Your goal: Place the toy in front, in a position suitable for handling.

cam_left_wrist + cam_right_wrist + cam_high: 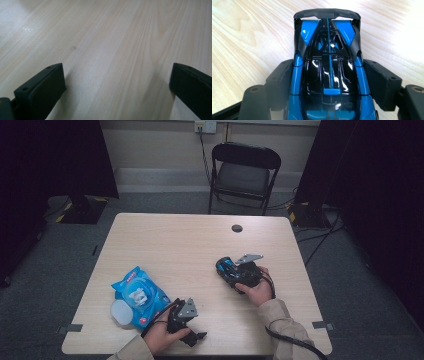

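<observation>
My right gripper (329,82) fingers clamp the blue toy car (328,72) by its flanks — its long axis runs straight ahead between them; left gripper (117,85) fingers gape empty.

Right tongs (226,268) around blue toy car (225,270); left tongs (197,336) beside blue packet (139,295).

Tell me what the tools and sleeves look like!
Both tools are black. The left tool and right tool each carry a grey three-cornered plate on top and trail a black cable. Their jaws are flat, blocky black pads with small round holes. The person wears tan sleeves.
</observation>
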Action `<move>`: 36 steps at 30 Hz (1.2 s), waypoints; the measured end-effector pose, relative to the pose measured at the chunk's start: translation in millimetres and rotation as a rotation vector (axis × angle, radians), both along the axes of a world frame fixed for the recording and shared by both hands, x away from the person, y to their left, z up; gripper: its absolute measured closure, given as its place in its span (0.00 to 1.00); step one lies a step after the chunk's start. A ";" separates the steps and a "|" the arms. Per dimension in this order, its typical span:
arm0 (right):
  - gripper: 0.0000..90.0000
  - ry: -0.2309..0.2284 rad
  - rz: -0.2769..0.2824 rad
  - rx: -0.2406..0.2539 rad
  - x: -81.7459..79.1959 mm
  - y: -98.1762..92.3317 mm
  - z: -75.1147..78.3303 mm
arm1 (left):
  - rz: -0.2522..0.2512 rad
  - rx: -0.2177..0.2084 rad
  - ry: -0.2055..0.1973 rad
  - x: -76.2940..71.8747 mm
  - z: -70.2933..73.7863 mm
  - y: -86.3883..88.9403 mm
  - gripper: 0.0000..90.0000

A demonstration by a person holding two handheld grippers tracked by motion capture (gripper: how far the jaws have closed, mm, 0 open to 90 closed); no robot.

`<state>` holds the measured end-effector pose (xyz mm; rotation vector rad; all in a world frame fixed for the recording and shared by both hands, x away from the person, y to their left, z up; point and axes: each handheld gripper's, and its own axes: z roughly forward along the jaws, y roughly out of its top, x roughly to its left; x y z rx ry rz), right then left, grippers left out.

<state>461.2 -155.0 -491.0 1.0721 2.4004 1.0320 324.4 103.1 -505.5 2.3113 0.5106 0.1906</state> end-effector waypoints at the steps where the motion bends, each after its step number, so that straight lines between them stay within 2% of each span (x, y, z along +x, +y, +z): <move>1: 0.30 0.001 -0.001 0.000 0.2 0.0 -1.1 | 0.000 0.000 0.000 0.0 0.0 0.0 0.00; 11: 0.30 -0.022 0.019 -0.012 -0.3 -0.7 -6.7 | 0.000 0.000 0.000 0.0 0.0 0.0 0.00; 26: 0.30 -0.021 0.017 -0.020 -2.0 -1.1 -6.5 | 0.000 0.000 0.000 0.0 0.0 0.0 0.00; 31: 0.30 -0.025 0.013 -0.002 -2.3 -1.0 -7.3 | 0.000 0.000 0.000 0.0 0.0 0.0 0.00; 36: 0.30 -0.033 0.052 0.002 -4.0 3.6 -4.8 | 0.000 0.000 0.000 0.0 0.0 0.0 0.00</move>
